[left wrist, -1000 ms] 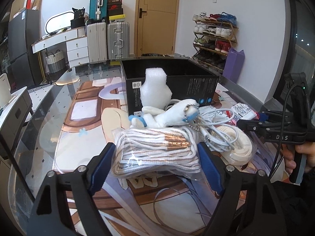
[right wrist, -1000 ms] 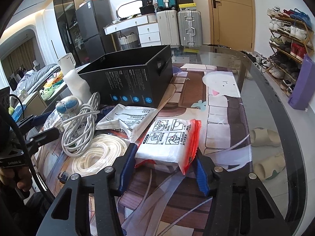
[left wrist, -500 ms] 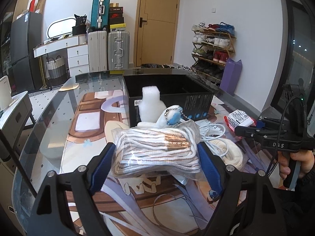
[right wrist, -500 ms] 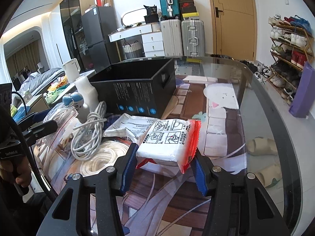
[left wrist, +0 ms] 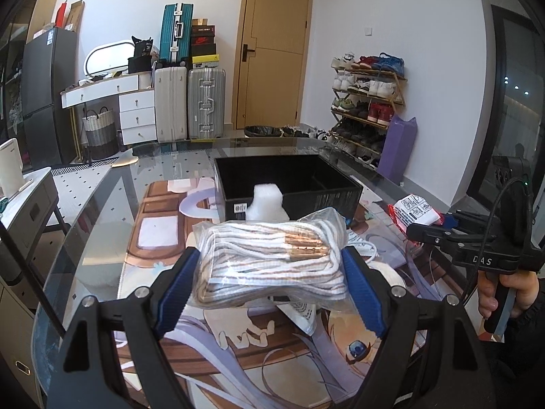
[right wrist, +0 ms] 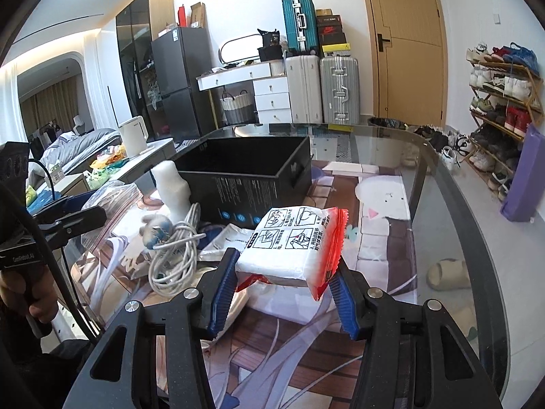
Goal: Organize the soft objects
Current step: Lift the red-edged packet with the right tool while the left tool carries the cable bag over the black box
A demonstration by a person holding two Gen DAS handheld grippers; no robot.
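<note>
Glass-topped counter with cartoon-print mat carries open black cardboard box; suitcases, shoe rack, wooden door behind. Left gripper pinches clear bag of white cord above the mat. Right gripper clamps red-edged white tissue pack, lifted before the box.

You've got two grippers up, the left gripper and the right gripper, one in each of your two hands. One clear bag of rope there, one red and white packet over here. One black box on the one glass table, and one white foam piece standing by it. One bundle of white cable, one small plush toy, one flat white pouch. Behind you can count three suitcases, the teal suitcase over two silver ones, plus one shoe rack, one purple bag, one door and one white kettle
</note>
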